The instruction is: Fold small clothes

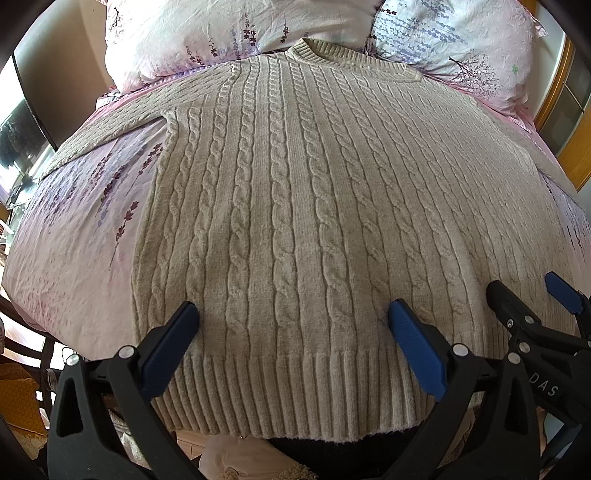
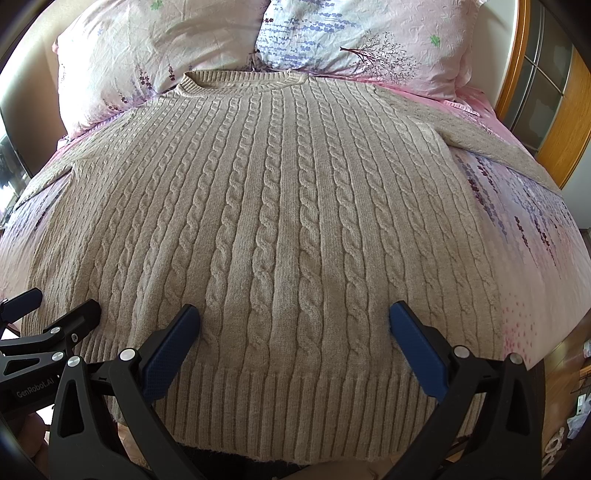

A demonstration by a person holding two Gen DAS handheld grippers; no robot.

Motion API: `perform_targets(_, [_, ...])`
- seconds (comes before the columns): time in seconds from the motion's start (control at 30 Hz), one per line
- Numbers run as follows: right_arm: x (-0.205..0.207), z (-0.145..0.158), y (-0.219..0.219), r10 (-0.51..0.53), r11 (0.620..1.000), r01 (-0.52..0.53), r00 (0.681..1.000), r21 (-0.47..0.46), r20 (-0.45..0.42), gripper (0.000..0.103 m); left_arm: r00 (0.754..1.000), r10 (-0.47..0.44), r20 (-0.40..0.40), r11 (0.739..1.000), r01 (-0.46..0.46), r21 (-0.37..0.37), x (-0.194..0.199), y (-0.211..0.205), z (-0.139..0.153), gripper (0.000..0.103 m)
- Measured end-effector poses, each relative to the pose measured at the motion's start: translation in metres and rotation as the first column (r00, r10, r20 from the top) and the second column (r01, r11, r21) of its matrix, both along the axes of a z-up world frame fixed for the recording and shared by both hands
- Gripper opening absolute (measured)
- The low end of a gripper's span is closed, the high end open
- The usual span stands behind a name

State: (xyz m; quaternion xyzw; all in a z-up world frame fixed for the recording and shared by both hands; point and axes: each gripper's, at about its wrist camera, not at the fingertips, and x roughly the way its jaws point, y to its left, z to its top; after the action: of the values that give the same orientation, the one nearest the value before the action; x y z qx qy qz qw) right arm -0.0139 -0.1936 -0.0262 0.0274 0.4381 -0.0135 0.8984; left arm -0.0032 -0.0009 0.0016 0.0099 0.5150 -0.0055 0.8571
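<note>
A beige cable-knit sweater [image 1: 295,206] lies flat on the bed, collar at the far end by the pillows, ribbed hem nearest me, sleeves spread to both sides. It also fills the right wrist view [image 2: 280,221]. My left gripper [image 1: 293,314] is open and empty, hovering over the hem left of centre. My right gripper [image 2: 294,315] is open and empty over the hem right of centre. The right gripper shows at the right edge of the left wrist view [image 1: 524,291]. The left gripper shows at the left edge of the right wrist view [image 2: 59,302].
The bed sheet [image 1: 81,229] is pink with purple flowers. Two pillows [image 1: 229,33] [image 1: 454,40] lie beyond the collar. A wooden door frame [image 2: 554,122] stands at the right. The bed's near edge is just below the hem.
</note>
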Motion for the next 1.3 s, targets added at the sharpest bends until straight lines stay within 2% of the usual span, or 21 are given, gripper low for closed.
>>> perform_targets(0.93, [0.000,-0.004,0.001,0.000,1.000,0.000,1.000,-0.001,0.007,0.102,1.000,-0.004,0.001,1.000,0.004,0.001,0.004,-0.001,0.001,0.101])
perform_targets(1.17, [0.003,-0.001,-0.005,0.088,0.996,-0.088,0.995,-0.007,0.045,0.102,0.998,-0.022,0.067,1.000,0.022,0.009,0.003,-0.004,0.008,0.101])
perform_targets(1.27, [0.012,0.018,-0.035,0.034,0.999,-0.035,0.993,-0.002,0.111,0.102,0.990,-0.044,0.135,0.999,0.042,0.021,0.005,-0.005,0.020,0.101])
perform_targets(1.3, [0.017,0.030,-0.058,-0.010,0.999,0.005,0.989,0.033,0.148,0.102,0.985,-0.062,0.161,0.998,0.059,0.019,0.007,-0.006,0.024,0.101])
